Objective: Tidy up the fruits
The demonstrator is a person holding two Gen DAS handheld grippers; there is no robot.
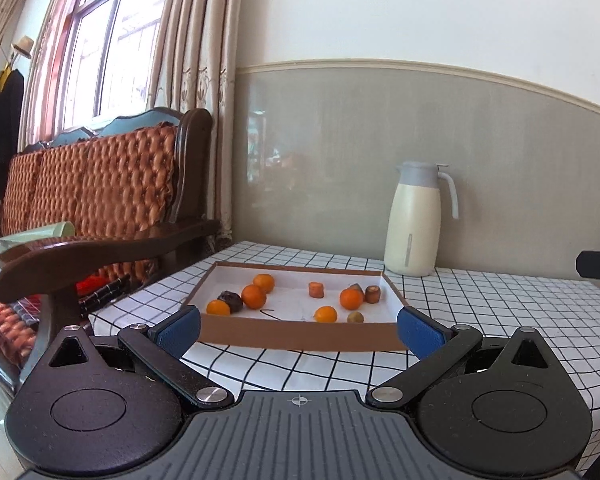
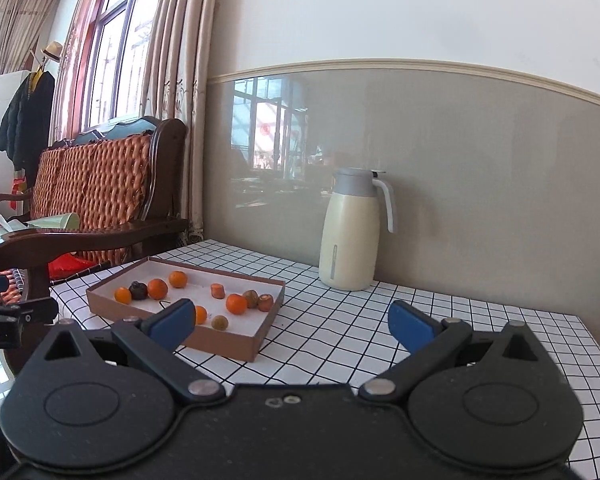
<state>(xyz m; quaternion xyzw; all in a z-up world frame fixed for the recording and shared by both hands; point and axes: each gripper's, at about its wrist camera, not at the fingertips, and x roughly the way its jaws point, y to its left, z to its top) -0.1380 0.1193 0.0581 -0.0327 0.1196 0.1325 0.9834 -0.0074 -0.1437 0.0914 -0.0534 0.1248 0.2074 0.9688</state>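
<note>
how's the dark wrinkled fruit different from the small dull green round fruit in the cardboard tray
The dark wrinkled fruit is near black, lumpy and larger; the small dull green round fruit is pale, smooth and smaller. The dark one touches an orange; the green one sits alone. Both lie in the brown cardboard tray.

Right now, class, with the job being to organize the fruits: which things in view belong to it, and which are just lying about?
Belongs to the job:
- shallow cardboard box
- orange citrus fruits in it
- dark fruit
- small greenish fruit
- left gripper and right gripper, both open

Just lying about:
- cream thermos jug
- checked tablecloth
- wooden sofa
- hat and dark coat
</note>
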